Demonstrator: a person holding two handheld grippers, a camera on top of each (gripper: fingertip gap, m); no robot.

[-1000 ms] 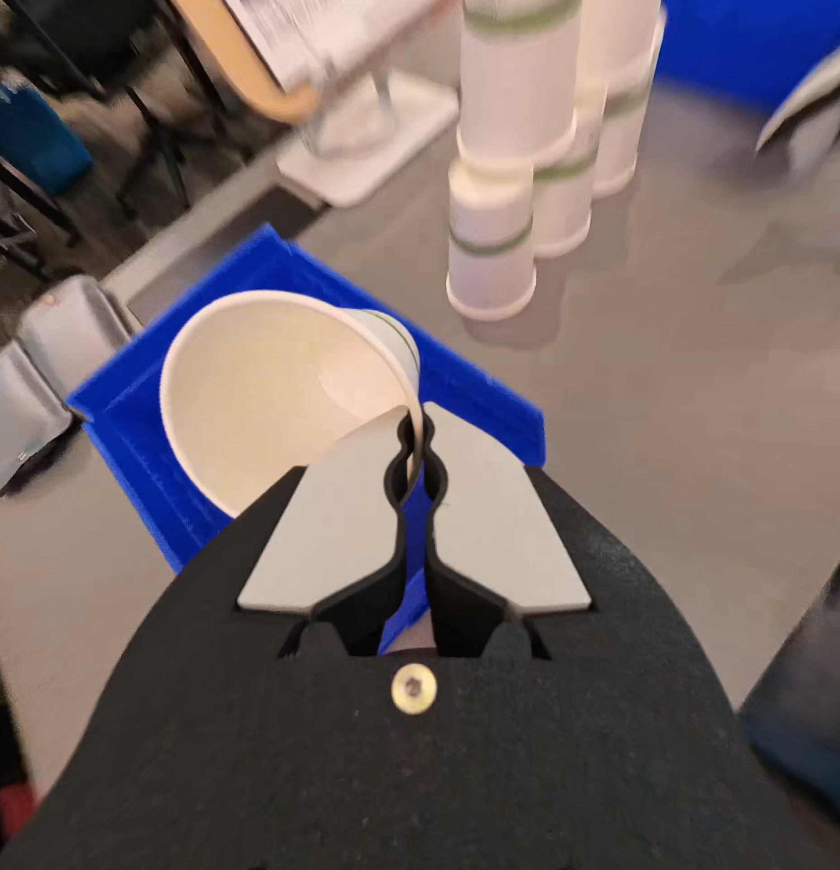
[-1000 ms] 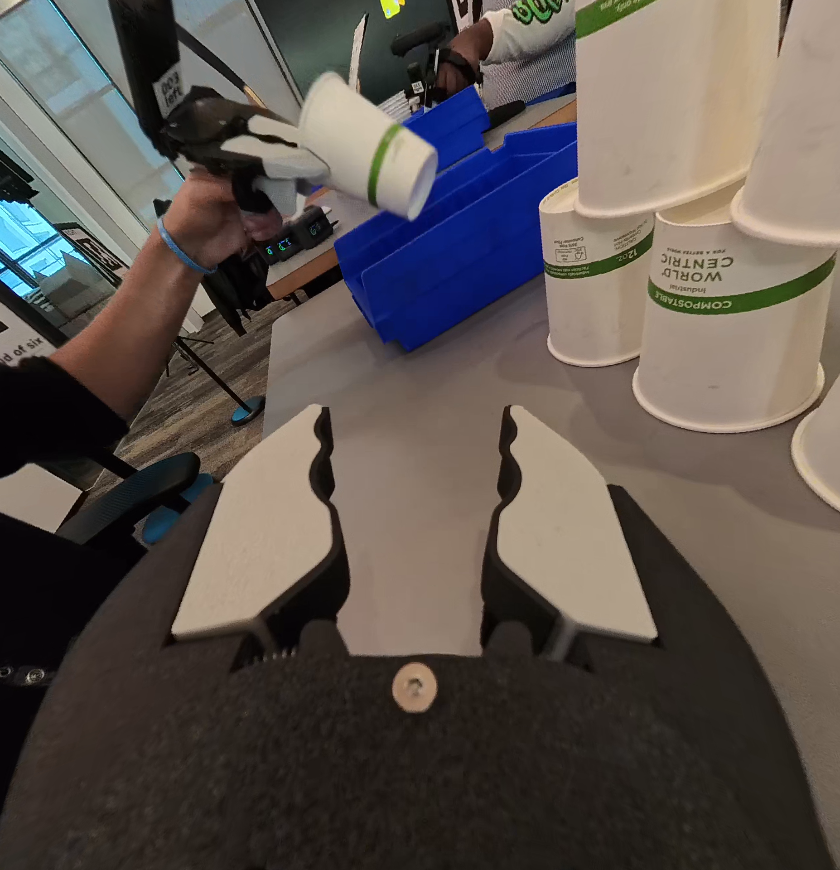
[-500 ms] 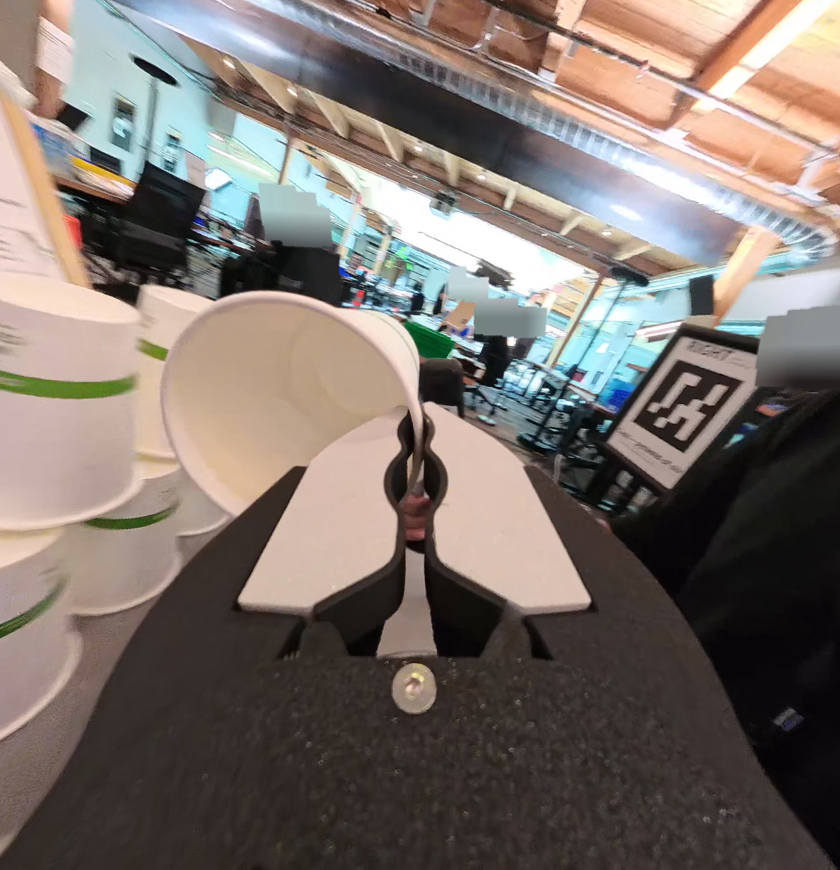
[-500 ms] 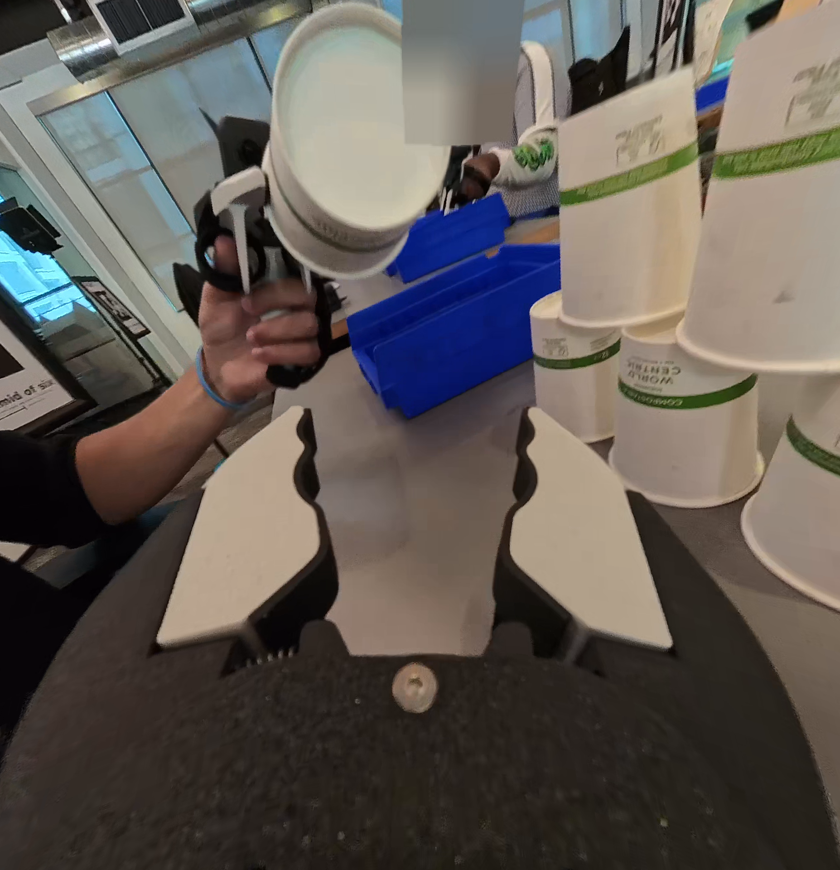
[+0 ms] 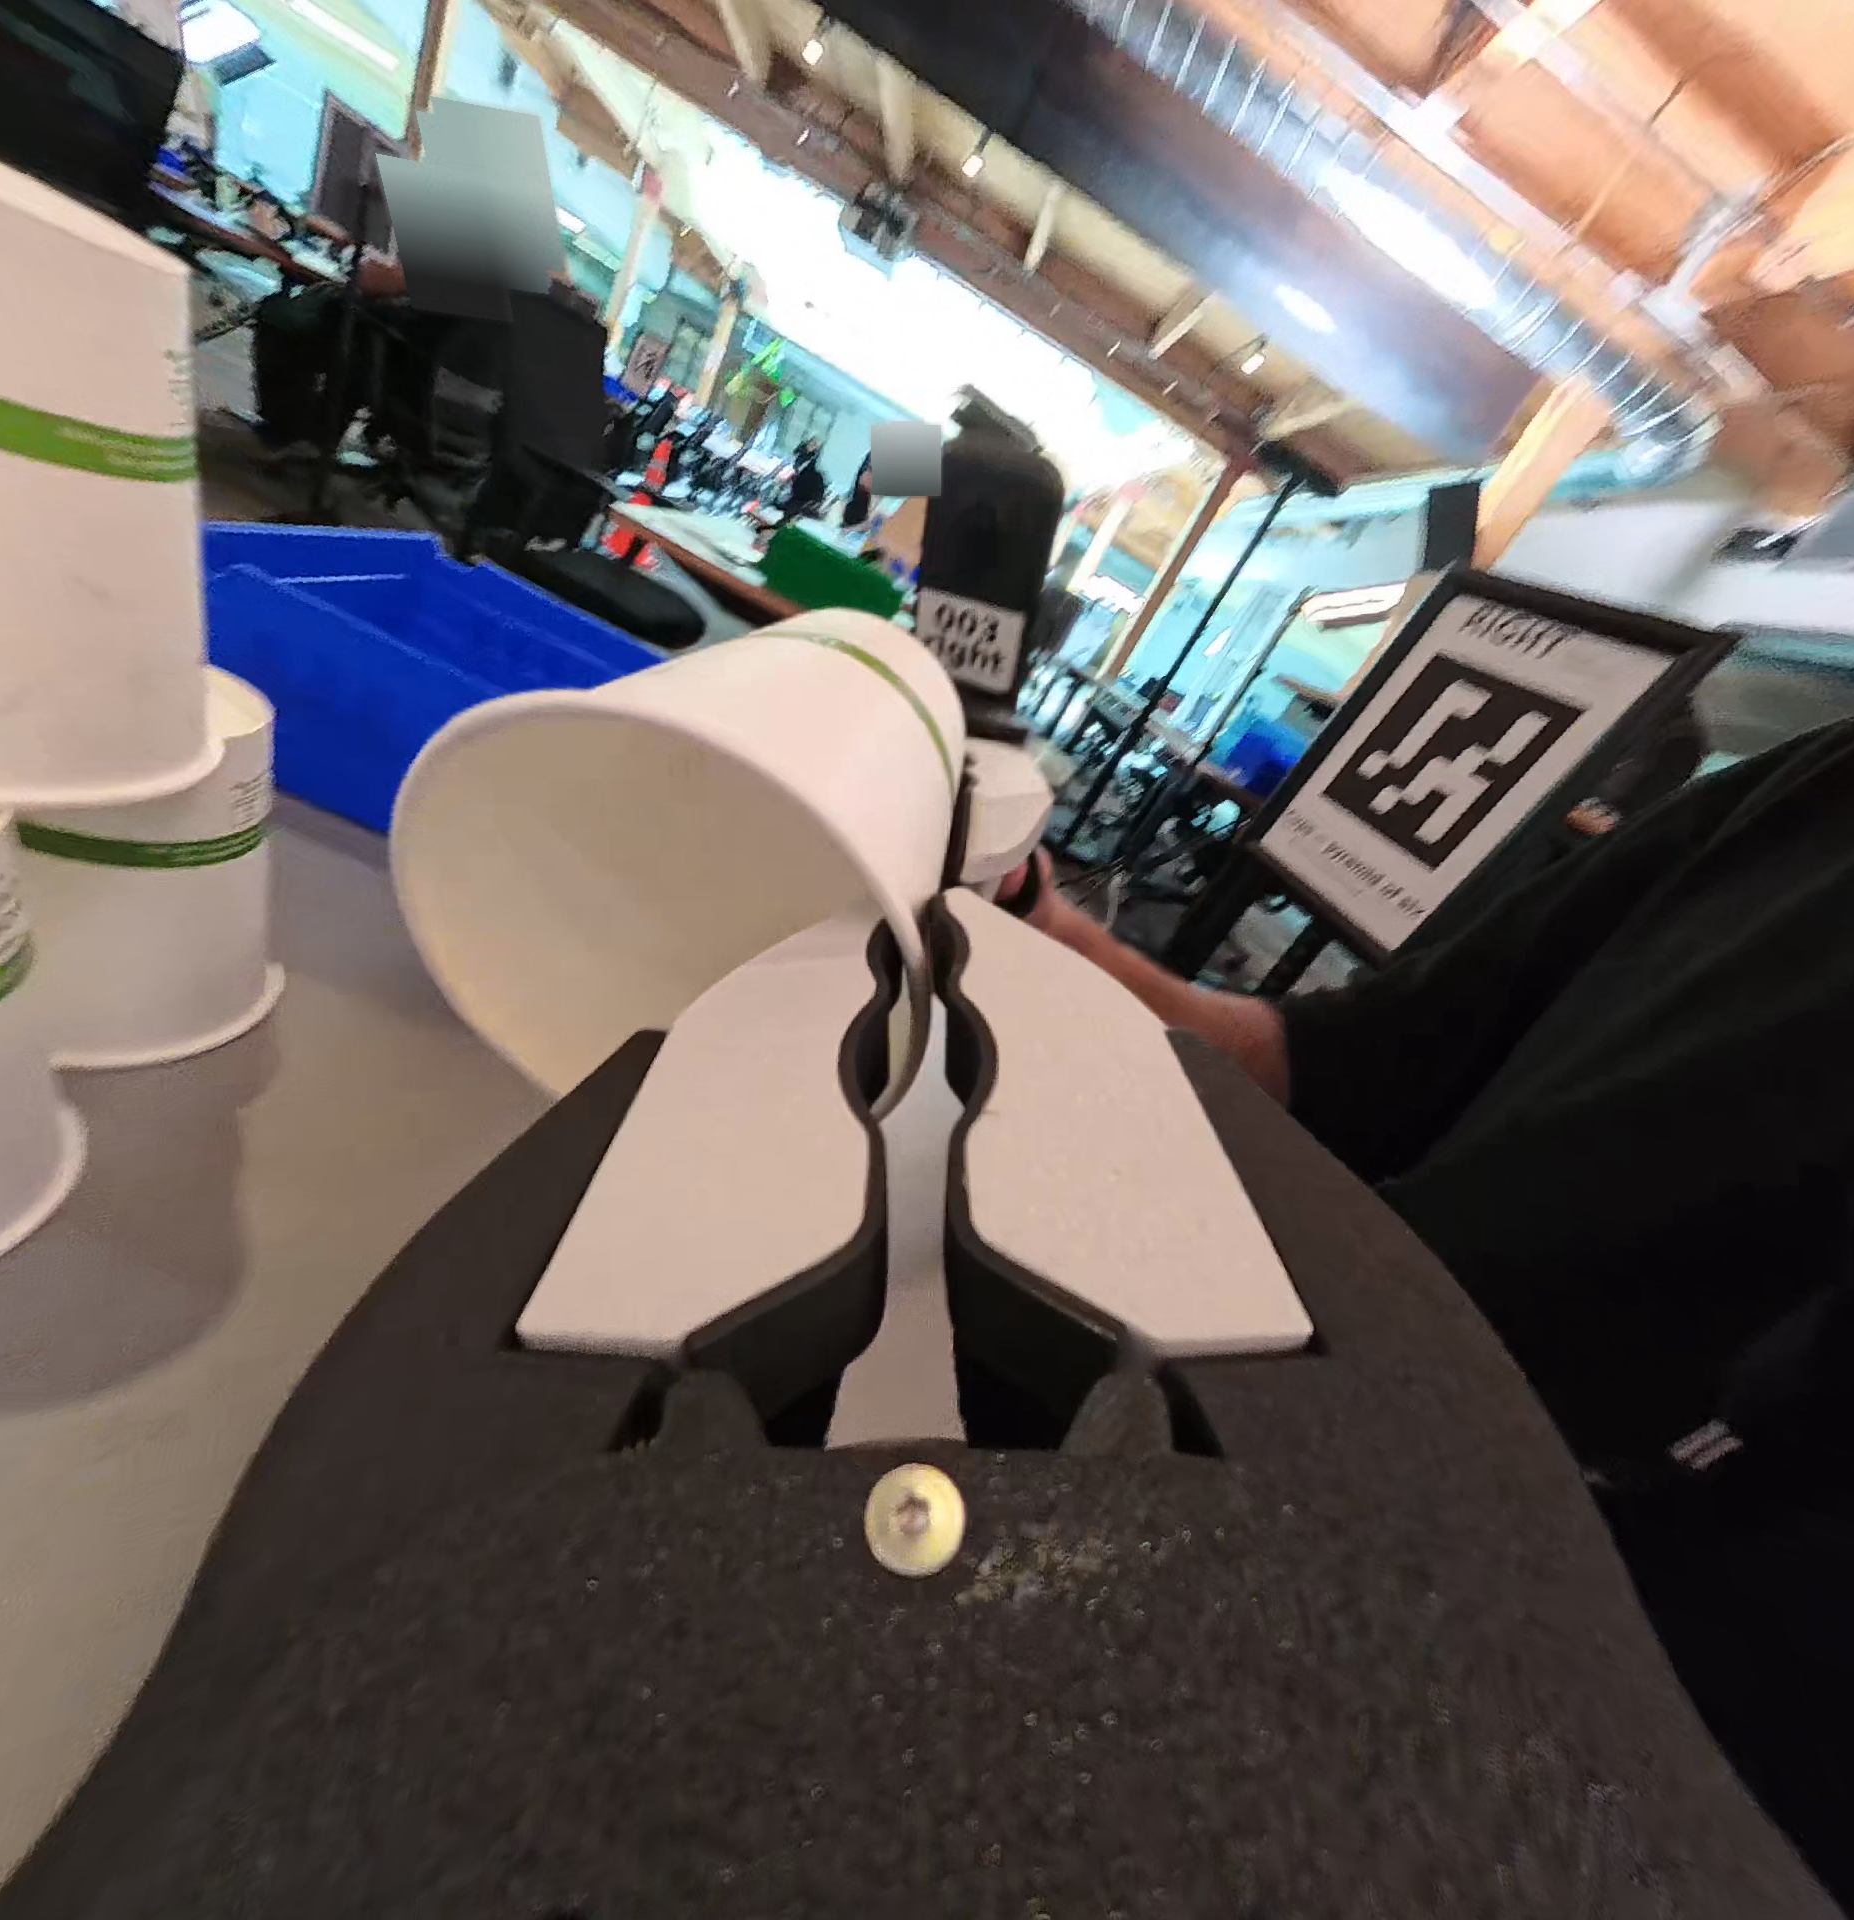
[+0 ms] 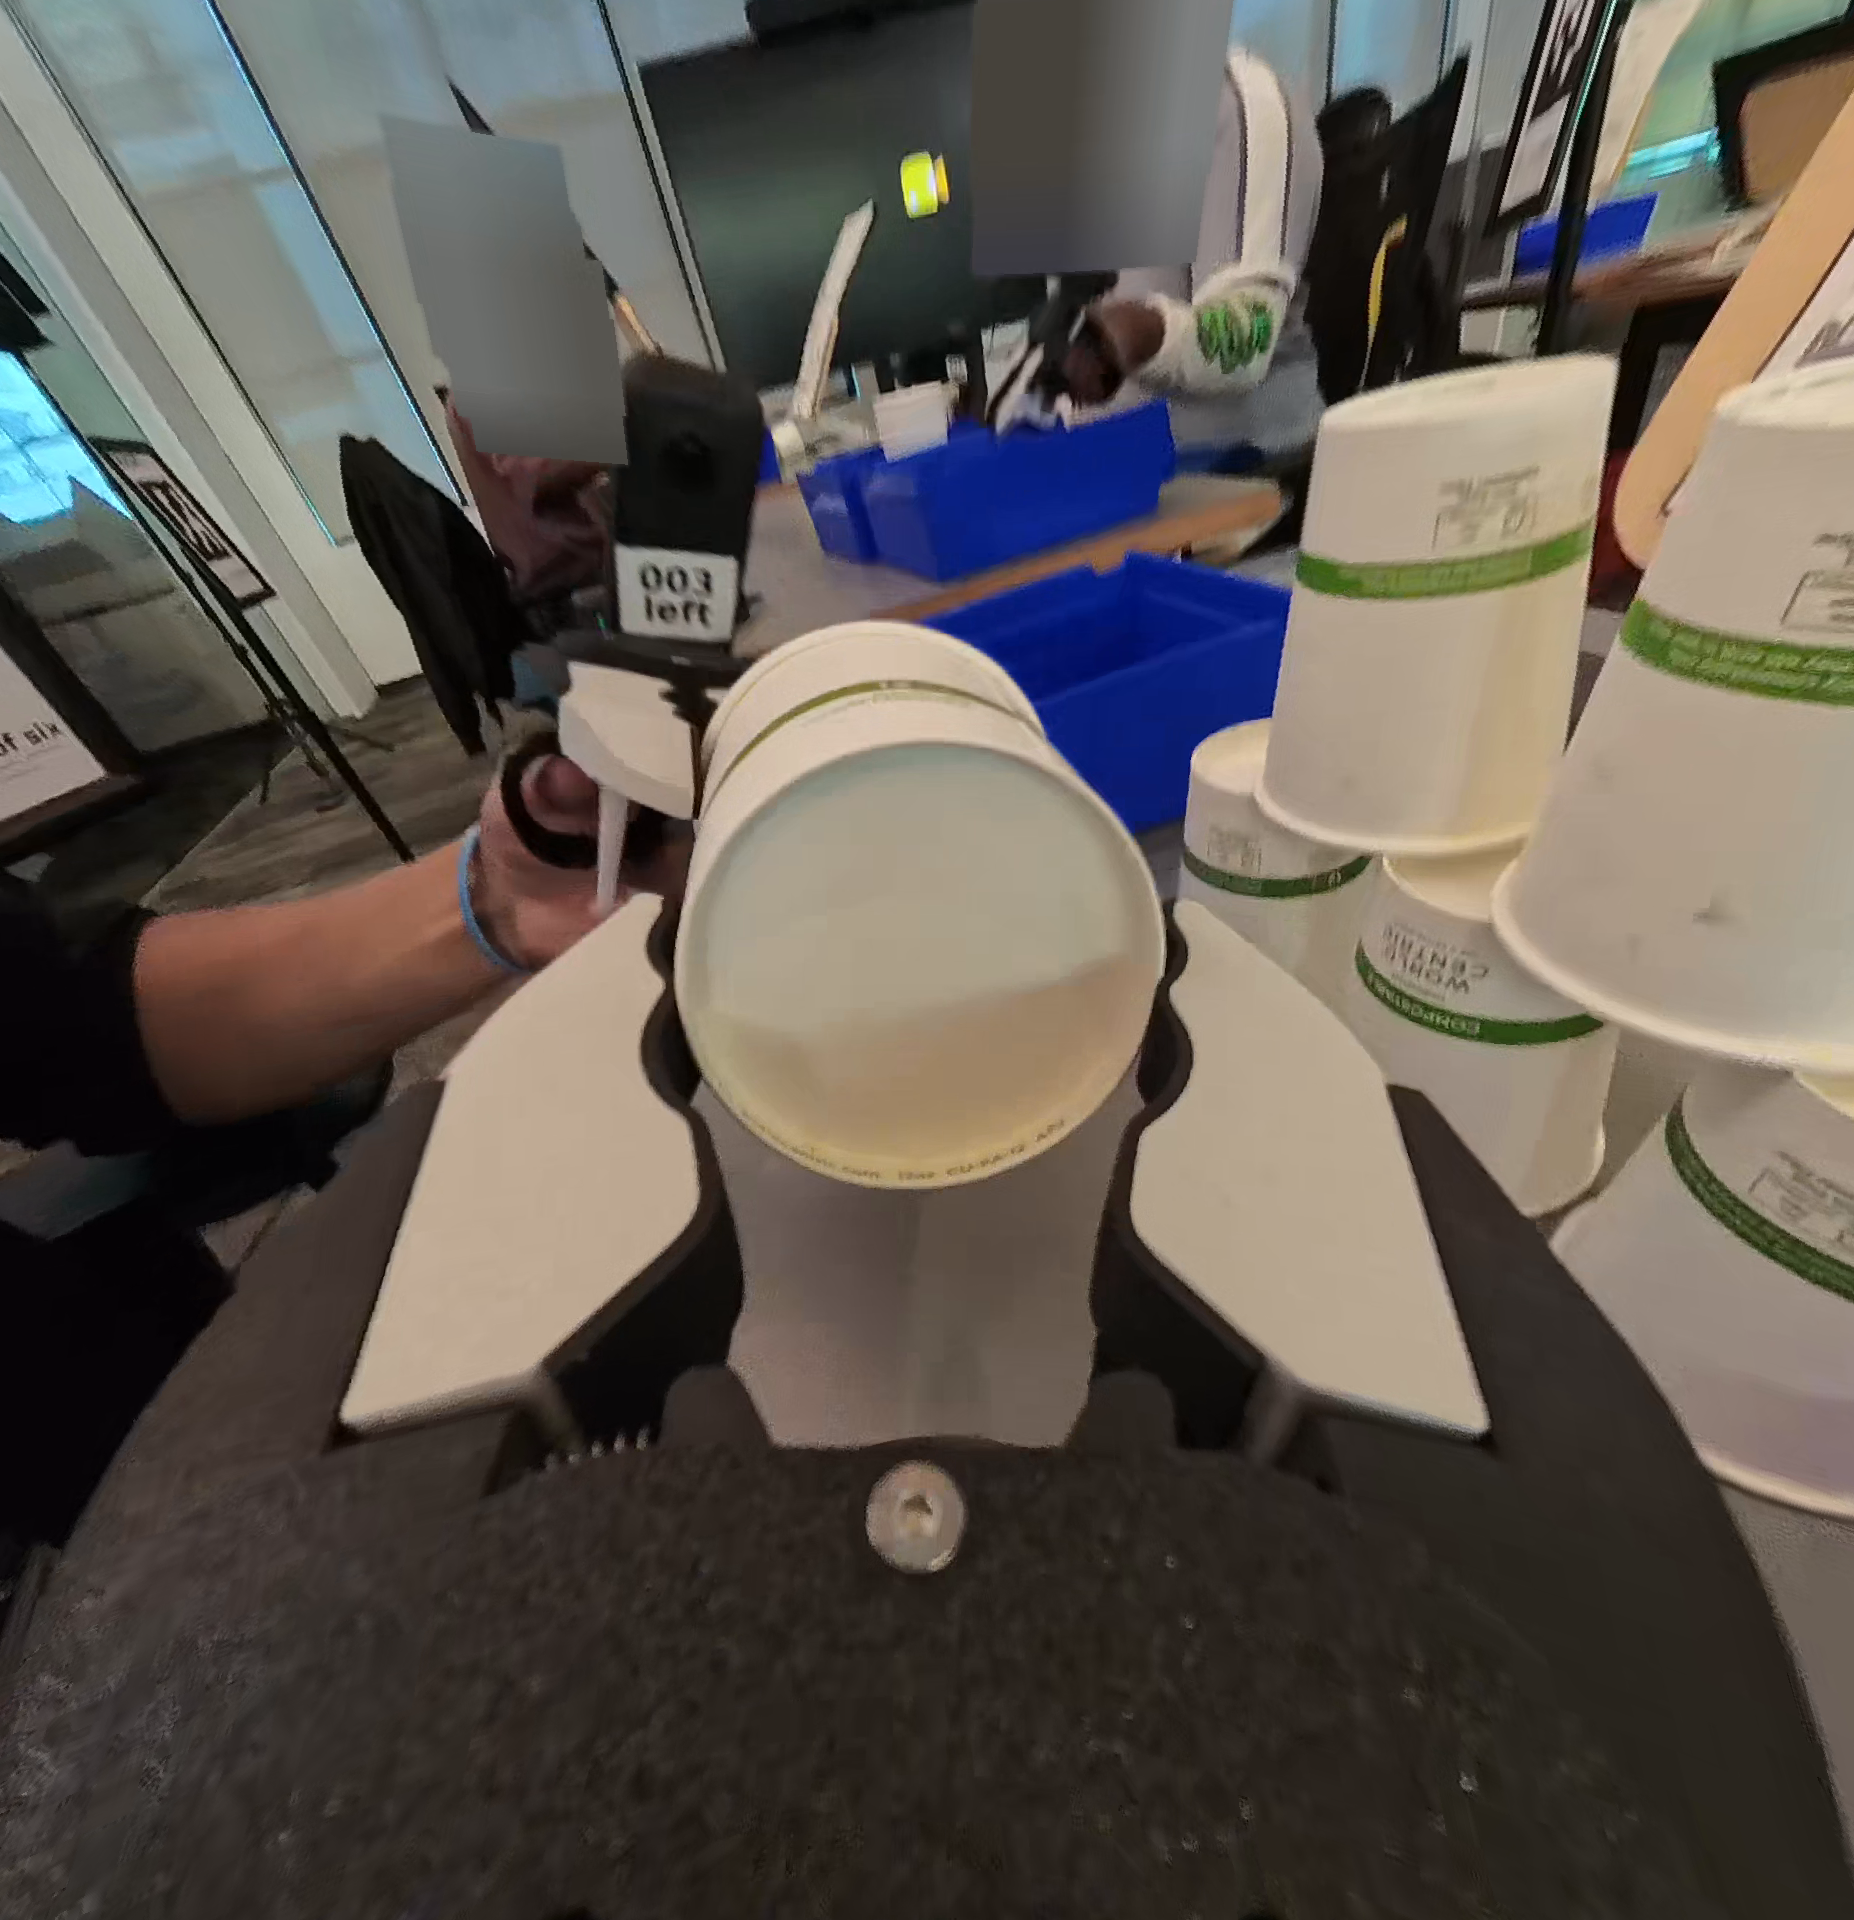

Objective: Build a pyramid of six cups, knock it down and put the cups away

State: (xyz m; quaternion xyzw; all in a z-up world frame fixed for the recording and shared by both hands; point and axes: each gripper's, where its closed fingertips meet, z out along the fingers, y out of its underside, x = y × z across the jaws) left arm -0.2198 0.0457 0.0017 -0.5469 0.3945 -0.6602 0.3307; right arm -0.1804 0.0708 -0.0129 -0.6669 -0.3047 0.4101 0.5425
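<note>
My left gripper (image 5: 921,940) is shut on the rim of a white paper cup with a green band (image 5: 674,831). It holds the cup on its side in the air. In the right wrist view the cup's base (image 6: 918,987) sits between the fingers of my right gripper (image 6: 915,935), which is open and spread to either side of it. Upside-down cups stand stacked in two rows: at the right in the right wrist view (image 6: 1442,603), and at the left in the left wrist view (image 5: 71,499). The left gripper's fingertips are hidden behind the cup in the right wrist view.
A blue bin (image 6: 1131,644) stands on the grey table (image 6: 902,1299) behind the stack; it also shows in the left wrist view (image 5: 383,644). A framed sign (image 5: 1453,769) stands at the right. A wooden board (image 6: 1754,270) leans at the far right.
My left gripper has swung the cup from above the blue bin round to the right gripper. The cup's base now lies between the right fingers, which stay spread.
</note>
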